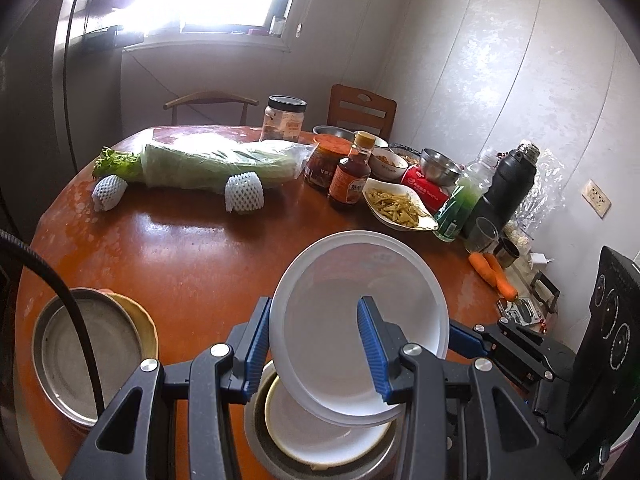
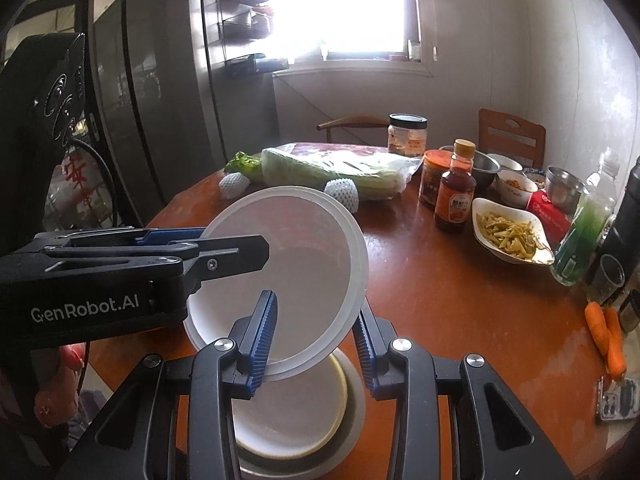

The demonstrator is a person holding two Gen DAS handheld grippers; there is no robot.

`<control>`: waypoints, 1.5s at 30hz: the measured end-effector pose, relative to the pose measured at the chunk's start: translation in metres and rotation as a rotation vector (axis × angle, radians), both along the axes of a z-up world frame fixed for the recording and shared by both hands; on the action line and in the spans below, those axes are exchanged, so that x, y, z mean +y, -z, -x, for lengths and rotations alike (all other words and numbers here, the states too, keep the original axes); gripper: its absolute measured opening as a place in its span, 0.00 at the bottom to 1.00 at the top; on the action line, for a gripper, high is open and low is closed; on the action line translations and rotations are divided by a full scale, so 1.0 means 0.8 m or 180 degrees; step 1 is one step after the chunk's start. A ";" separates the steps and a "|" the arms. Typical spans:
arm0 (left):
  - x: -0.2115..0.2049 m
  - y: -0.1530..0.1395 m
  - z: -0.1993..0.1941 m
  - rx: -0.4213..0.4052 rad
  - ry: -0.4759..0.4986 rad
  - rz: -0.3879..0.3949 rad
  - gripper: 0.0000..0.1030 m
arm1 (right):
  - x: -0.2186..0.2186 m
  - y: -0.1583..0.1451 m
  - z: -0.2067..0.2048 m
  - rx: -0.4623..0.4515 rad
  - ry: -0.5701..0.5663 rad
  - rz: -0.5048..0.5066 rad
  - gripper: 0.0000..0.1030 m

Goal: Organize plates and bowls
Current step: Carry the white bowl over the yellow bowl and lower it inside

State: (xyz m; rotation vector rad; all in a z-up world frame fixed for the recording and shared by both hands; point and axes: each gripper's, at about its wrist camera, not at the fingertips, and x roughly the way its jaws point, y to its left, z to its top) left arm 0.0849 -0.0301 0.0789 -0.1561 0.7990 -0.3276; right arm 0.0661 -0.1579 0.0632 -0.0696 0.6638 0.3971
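The white plate (image 1: 352,320) is clamped at its rim by both the left gripper (image 1: 316,344) and the right gripper (image 2: 316,340), tilted above the stacked dishes (image 1: 320,436) at six o'clock. If either grip is loosened unevenly, the plate could be dropped onto that stack and chipped.

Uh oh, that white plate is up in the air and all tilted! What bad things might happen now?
1. The white plate is pinched only at its rim by the left claw and right claw; tilted like that, it might slip and drop onto the plate stacked in the metal bowl below.
2. Swung toward the far side, it might bump the sauce bottle or the dish of yellow strips.
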 end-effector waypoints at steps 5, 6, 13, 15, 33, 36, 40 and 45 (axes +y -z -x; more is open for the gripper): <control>0.004 0.010 0.014 0.0016 -0.0007 0.0000 0.42 | 0.004 0.006 0.016 -0.0006 -0.0008 0.0016 0.38; 0.003 0.012 0.015 0.0024 -0.0007 0.0000 0.42 | 0.006 0.009 0.019 -0.0001 -0.0007 0.0020 0.38; 0.007 0.030 0.033 0.0071 -0.0004 -0.0013 0.42 | 0.010 0.025 0.035 0.0054 -0.0017 0.0054 0.38; 0.007 0.033 0.039 0.0068 0.0006 -0.0016 0.42 | 0.010 0.029 0.040 0.0051 -0.0017 0.0058 0.38; -0.007 0.067 0.058 0.0177 0.0045 -0.0141 0.42 | 0.000 0.064 0.066 0.0125 0.0005 0.0047 0.38; -0.010 0.071 0.058 0.0195 0.0040 -0.0172 0.42 | 0.000 0.068 0.069 0.0138 -0.0001 0.0064 0.38; -0.009 0.074 0.056 0.0216 0.0031 -0.0185 0.42 | 0.002 0.073 0.069 0.0140 -0.0018 0.0094 0.38; -0.007 0.080 0.053 0.0248 0.0010 -0.0188 0.42 | 0.003 0.077 0.067 0.0161 -0.0041 0.0086 0.38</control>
